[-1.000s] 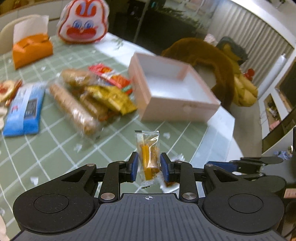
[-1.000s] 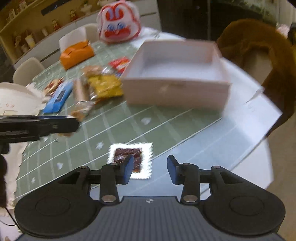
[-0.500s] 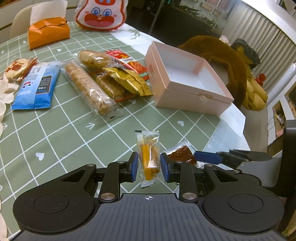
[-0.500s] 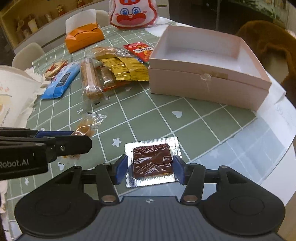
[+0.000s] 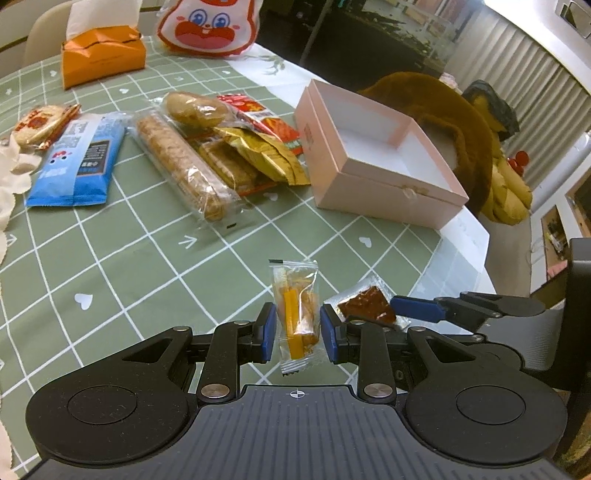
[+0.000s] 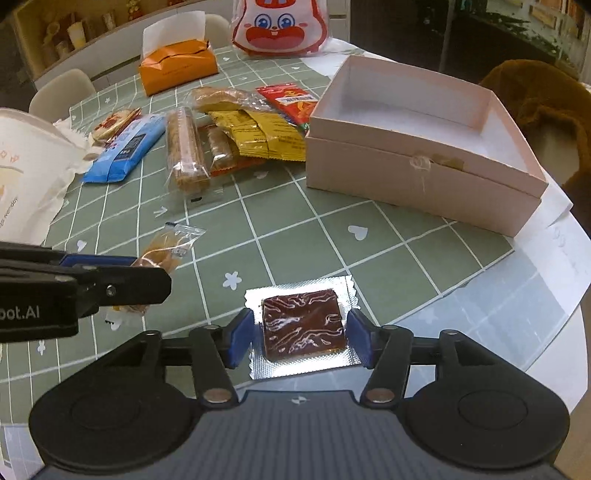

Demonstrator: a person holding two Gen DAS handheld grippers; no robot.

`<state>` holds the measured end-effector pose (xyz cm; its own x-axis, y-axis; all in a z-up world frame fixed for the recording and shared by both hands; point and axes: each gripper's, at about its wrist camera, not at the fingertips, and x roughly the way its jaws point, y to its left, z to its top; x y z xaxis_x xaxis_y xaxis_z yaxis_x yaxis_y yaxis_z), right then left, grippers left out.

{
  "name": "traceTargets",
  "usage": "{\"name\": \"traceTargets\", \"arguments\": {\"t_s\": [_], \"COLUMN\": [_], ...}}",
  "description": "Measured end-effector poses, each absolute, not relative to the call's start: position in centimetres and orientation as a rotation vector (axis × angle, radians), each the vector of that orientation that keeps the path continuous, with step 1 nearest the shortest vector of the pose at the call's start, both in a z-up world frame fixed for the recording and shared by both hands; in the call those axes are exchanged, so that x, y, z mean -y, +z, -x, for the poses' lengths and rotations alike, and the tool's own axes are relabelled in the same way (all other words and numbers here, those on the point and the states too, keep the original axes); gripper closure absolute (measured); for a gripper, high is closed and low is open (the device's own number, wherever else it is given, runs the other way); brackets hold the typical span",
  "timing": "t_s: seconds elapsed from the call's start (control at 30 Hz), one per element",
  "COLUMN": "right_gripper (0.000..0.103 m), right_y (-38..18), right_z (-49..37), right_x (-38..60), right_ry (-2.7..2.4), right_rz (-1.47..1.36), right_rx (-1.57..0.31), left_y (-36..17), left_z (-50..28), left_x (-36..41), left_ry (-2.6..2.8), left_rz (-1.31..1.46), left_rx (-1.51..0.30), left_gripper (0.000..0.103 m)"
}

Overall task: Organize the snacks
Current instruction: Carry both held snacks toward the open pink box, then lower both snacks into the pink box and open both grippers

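Observation:
My left gripper (image 5: 297, 332) is shut on a small clear packet with an orange snack (image 5: 297, 314), held above the green checked tablecloth. The packet also shows in the right wrist view (image 6: 162, 254). My right gripper (image 6: 301, 334) has its jaws on both sides of a brown square snack in a silver wrapper (image 6: 304, 325) lying near the table's front edge; they look open, at the wrapper's edges. That snack shows in the left wrist view (image 5: 364, 304) too. An open, empty pink box (image 6: 424, 147) stands beyond it.
A pile of snacks lies left of the box: a yellow packet (image 6: 262, 134), a long biscuit pack (image 6: 184, 151), a red packet (image 6: 291, 101), a blue bar (image 6: 127, 147). An orange tissue pack (image 6: 177, 66) and rabbit bag (image 6: 280, 26) sit at the back. A brown plush (image 5: 443, 110) is behind the box.
The right gripper has come down around the brown wrapped snack and its jaws now sit at the wrapper's sides. The left gripper still holds the orange packet, a little nearer the table.

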<state>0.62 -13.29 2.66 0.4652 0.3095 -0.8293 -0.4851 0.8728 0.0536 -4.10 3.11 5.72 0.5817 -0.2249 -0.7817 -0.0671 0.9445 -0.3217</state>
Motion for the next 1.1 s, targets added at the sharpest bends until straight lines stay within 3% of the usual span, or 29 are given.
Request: {"name": "traceTargets", "arguments": {"t_s": [0.37, 0.53, 0.83, 0.87, 0.9, 0.97, 1.1], "right_gripper": [0.056, 0.056, 0.056, 0.053, 0.041, 0.031, 0.03], "right_y": [5.0, 8.7, 19.1, 19.2, 19.0, 18.2, 16.3], "right_z": [-0.4, -1.4, -9.3, -10.5, -11.7, -13.6, -14.2], "right_x": [16.8, 19.0, 20.6, 20.6, 20.6, 20.4, 20.7], "right_ry": [0.468, 0.432, 0.373, 0.375, 0.363, 0.321, 0.29], "right_rz": [0.147, 0.131, 0.045, 0.018, -0.004, -0.021, -0.029], "right_rx": [-0.948, -0.869, -0.646, -0.637, -0.649, -0.695, -0.748], "left_y": [5.7, 8.2, 16.9, 16.4, 15.5, 13.1, 10.8], "left_z": [3.5, 2.2, -11.3, -13.6, -16.1, -19.3, -19.8], "left_x": [-2.1, -2.2, -1.4, -1.5, -1.5, -1.7, -2.8], "left_ry": [-0.157, -0.233, -0.403, -0.427, -0.43, -0.371, -0.322], "left_rz": [0.317, 0.357, 0.318, 0.358, 0.407, 0.471, 0.448], "left_rx": [-0.954, -0.873, -0.725, -0.757, -0.809, -0.875, -0.865], "left_gripper": [0.072, 0.072, 0.071, 0.069, 0.07, 0.07, 0.07]}}
